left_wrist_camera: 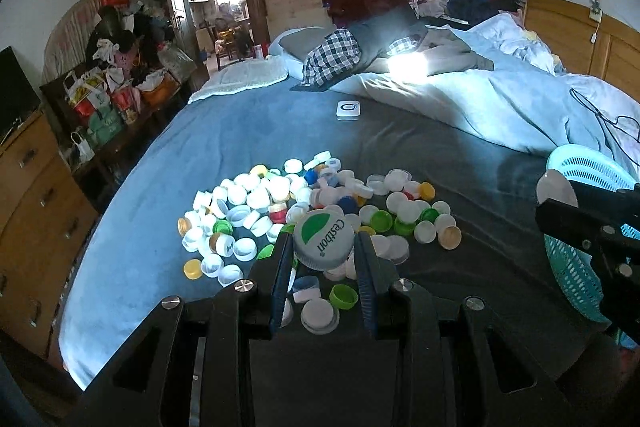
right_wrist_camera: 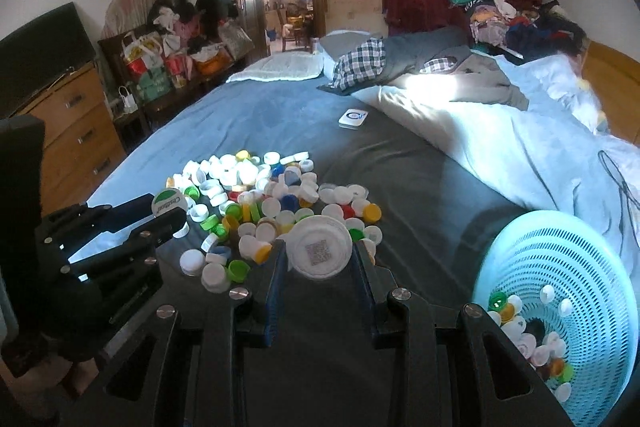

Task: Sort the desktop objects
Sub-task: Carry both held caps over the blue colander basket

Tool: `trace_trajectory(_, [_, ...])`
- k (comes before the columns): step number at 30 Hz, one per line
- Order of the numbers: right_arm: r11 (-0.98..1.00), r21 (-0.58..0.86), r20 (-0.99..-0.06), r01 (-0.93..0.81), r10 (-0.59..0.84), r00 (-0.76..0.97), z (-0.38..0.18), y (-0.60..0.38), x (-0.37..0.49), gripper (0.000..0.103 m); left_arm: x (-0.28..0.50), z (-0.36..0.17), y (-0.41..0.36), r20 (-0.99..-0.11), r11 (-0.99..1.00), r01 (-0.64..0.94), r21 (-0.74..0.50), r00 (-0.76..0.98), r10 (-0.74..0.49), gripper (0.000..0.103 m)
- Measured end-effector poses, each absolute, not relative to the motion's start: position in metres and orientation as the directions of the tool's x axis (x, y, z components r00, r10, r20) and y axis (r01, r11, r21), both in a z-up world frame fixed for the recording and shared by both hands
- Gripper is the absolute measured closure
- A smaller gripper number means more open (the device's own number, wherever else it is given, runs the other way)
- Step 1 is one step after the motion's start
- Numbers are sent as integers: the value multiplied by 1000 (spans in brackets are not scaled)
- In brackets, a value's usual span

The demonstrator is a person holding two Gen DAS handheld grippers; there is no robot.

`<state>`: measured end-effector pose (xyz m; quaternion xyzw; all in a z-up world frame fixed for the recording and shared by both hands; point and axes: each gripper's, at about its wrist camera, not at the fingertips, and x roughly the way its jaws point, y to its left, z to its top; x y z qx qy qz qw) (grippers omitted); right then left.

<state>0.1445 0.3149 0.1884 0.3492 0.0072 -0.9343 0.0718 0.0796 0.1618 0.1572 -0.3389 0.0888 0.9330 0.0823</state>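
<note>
Now, line by line:

Left-hand cap: the large white plastic bottle cap with a green leaf mark [left_wrist_camera: 324,239] sits lower centre of the left wrist view, pinched between the blue pads of the left gripper [left_wrist_camera: 324,247], whose jaws stand closed on its ribbed rim.

Right-hand cap: the wide white plastic cap with a printed square code [right_wrist_camera: 319,249] is clamped in the right gripper [right_wrist_camera: 319,259], lower centre of the right wrist view; the jaws stand a little wider, pressed to its edge.

Pile: the heap of loose plastic caps, mostly white with green, yellow, blue and red [left_wrist_camera: 304,211], lies on the grey-blue bedspread [left_wrist_camera: 240,139] mid-frame.

Basket: the pale blue perforated plastic basket [right_wrist_camera: 560,267], lower right, already has caps in it.

Risk: both grips are on thin rims (round, slick plastic), so a tilt could squirt a cap out short of the basket; the two grippers sit near each other and might knock.

Writing: "Cestbon" reads on the left cap; the code is too small to read.
</note>
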Motion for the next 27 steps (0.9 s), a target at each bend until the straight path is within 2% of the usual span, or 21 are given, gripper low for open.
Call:
trace_trajectory(15, [-996, 46, -621, 77, -89, -779, 203, 354, 163, 68, 82, 172, 199, -623, -952, -268, 145, -772, 123, 77])
trace_trajectory(27, [-999, 32, -598, -33, 7, -802, 218, 413, 174, 68, 84, 181, 249, -621, -927, -344, 152, -763, 181, 77])
